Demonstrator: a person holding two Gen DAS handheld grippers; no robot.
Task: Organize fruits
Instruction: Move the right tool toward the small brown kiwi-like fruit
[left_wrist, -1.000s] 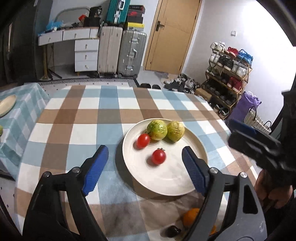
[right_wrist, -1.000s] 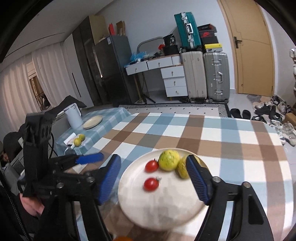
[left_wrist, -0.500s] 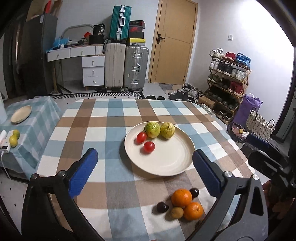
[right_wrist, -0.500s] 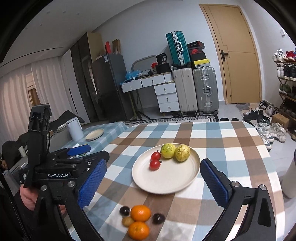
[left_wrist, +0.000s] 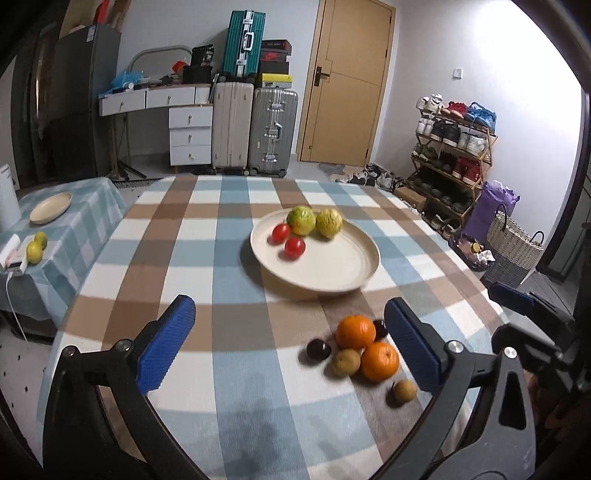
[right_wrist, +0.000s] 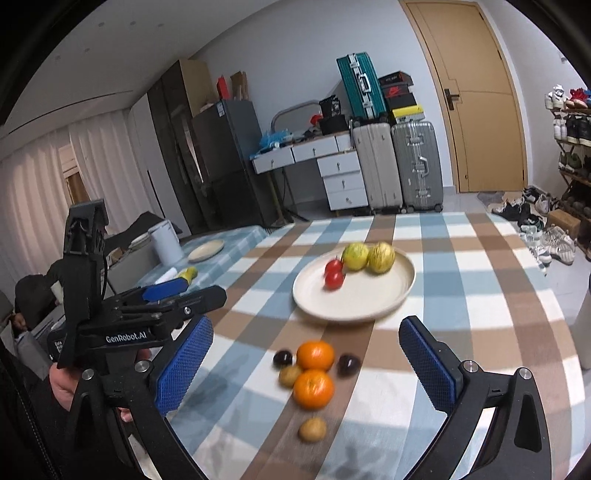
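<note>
On the tabletop, both claws gape empty; oranges look firm, probably slick, so I'd pinch mid-belly.

Plate fruit – motion-blurred – dark fruit unidentifiable

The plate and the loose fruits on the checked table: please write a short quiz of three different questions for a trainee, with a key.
1. Count: how many tomatoes lie on the plate?
2. True or false: the two oranges lie on the plate.
3. Choose: the jaws of the right gripper are (a) shut on an orange, (b) open and holding nothing, (c) shut on a tomato.

Key:
1. Two tomatoes, beside two yellow-green fruits.
2. False. The oranges lie on the checked tablecloth, nearer the camera than the plate, with small dark fruits and small brown fruits.
3. b
</note>
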